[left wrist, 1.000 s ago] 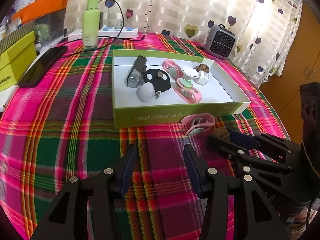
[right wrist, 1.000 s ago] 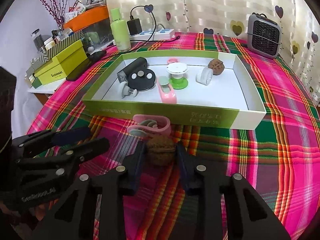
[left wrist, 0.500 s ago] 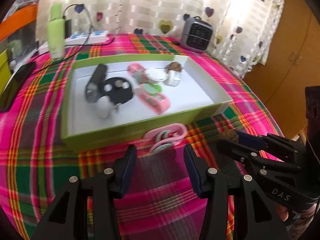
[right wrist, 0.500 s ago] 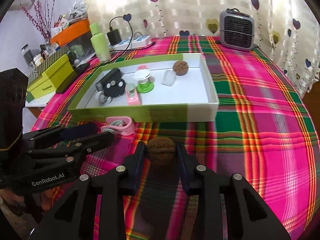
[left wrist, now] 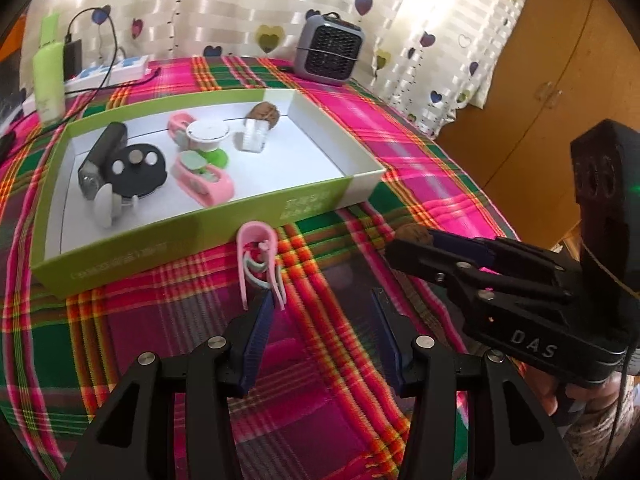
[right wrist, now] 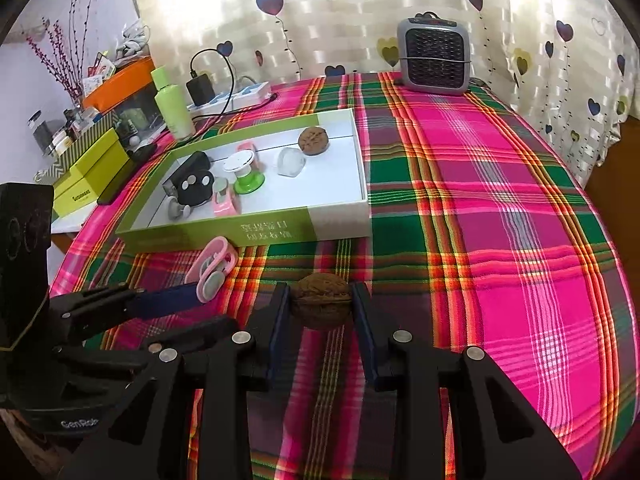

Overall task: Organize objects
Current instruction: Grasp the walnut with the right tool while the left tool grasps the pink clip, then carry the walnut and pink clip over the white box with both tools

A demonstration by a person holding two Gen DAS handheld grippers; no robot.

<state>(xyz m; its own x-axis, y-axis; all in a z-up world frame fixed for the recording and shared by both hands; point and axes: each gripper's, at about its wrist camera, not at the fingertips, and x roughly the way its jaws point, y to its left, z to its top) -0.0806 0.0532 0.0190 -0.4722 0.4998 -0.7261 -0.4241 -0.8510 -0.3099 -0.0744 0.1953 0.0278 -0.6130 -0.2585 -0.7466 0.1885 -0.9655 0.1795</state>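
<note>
Your right gripper [right wrist: 320, 320] pinches the round nut [right wrist: 321, 305], so a loose squeeze could let it roll away, while your open left gripper [left wrist: 320, 336] may bump the pink clip [left wrist: 260, 268] at 11 o'clock by the box [left wrist: 200, 236].

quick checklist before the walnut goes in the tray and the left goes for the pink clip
1. Right gripper shut on the walnut: ok, a finger on each side.
2. Free floor in the green tray: ok, the white floor nearest the right wall is bare.
3. Walnut clear of the tablecloth: cannot tell.
4. Left gripper open: ok, fingers spread wide.
5. Pink clip lined up between the left fingers: not ok, it lies by the left-hand finger, not centred.
6. Clip outside the tray: ok, on the cloth before the front wall.
</note>
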